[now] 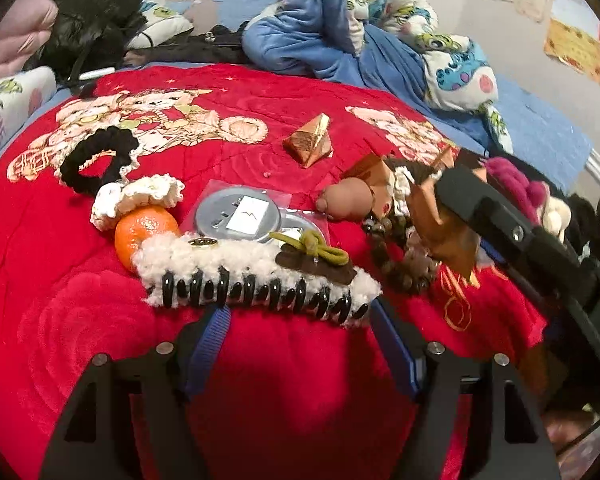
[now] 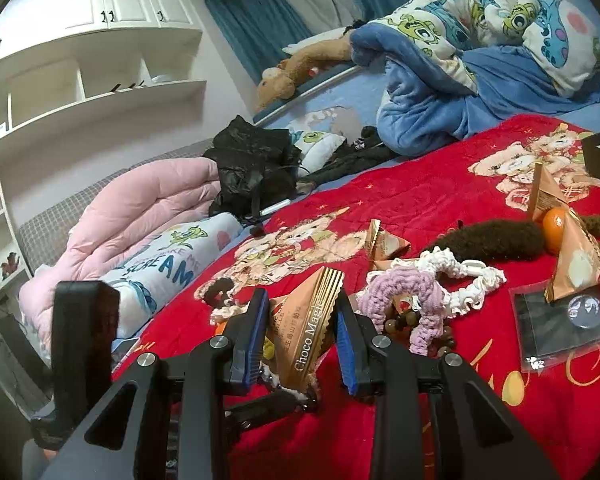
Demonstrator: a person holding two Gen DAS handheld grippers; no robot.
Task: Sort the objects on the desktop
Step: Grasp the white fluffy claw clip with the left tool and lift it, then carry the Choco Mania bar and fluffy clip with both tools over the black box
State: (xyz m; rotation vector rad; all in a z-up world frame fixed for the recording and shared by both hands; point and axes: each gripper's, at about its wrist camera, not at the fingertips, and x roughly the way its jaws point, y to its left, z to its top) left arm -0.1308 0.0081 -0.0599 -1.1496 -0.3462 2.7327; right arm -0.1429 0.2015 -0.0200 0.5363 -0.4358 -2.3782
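**Bare blanket at the near left, clutter through the middle and right**

From the left wrist view, the red blanket lies bare at the near left and beyond the gold pyramid packet. A fluffy white hair claw bars the way straight ahead, touching a tangerine and overlapping a bagged round badge. A black scrunchie lies farther left. On the right, packets, a bead bracelet and the right gripper crowd together.

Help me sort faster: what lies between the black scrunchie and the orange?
In the left wrist view, a cream crocheted scrunchie lies between the black scrunchie and the orange, draped on the orange's top.
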